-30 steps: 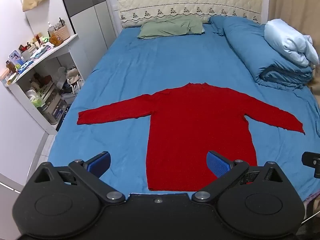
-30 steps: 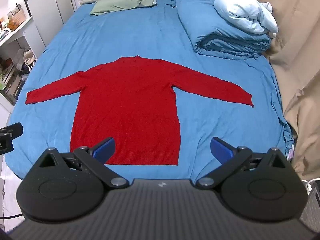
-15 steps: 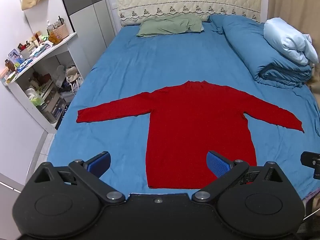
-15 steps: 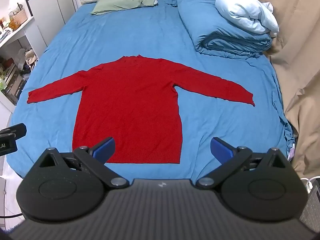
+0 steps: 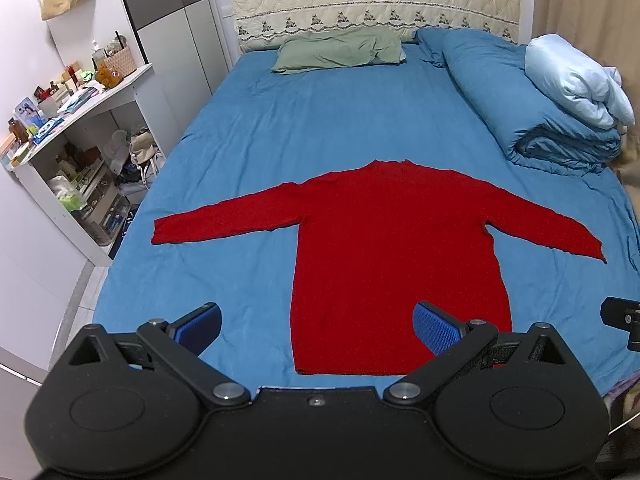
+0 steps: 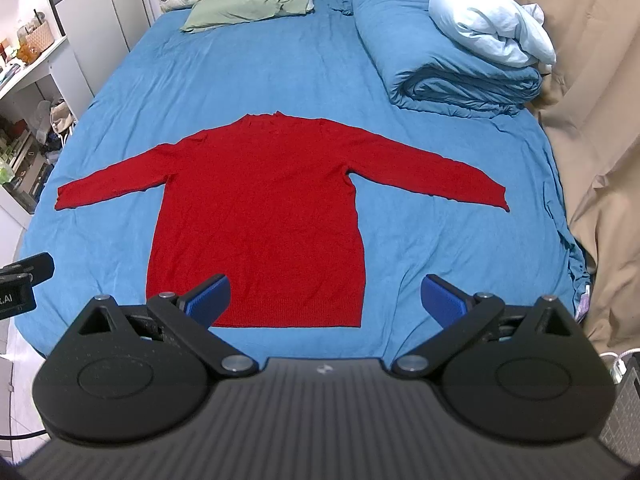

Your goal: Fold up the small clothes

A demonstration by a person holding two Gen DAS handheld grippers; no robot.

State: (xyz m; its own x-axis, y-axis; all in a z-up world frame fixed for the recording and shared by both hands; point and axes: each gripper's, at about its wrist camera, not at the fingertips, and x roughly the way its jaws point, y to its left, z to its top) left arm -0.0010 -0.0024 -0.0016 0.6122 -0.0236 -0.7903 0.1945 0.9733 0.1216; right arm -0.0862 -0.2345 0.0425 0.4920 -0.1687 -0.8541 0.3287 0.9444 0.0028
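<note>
Red sweater (image 5: pixel 396 256) unmoved, still flat.

- A home bedroom: a bed (image 5: pixel 320 120) under a blue sheet, quilted headboard (image 5: pixel 372 8) at the far end.
- Green pillow (image 5: pixel 340 50) far, rolled duvet (image 6: pixel 452 60) right.
- Cluttered white shelf (image 5: pixel 76 108) left, beige curtain (image 6: pixel 600 120) right.

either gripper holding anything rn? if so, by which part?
Nothing is held. The left gripper and right gripper both have jaws wide open above the near edge of the bed. The red sweater lies flat, sleeves spread, untouched.
</note>
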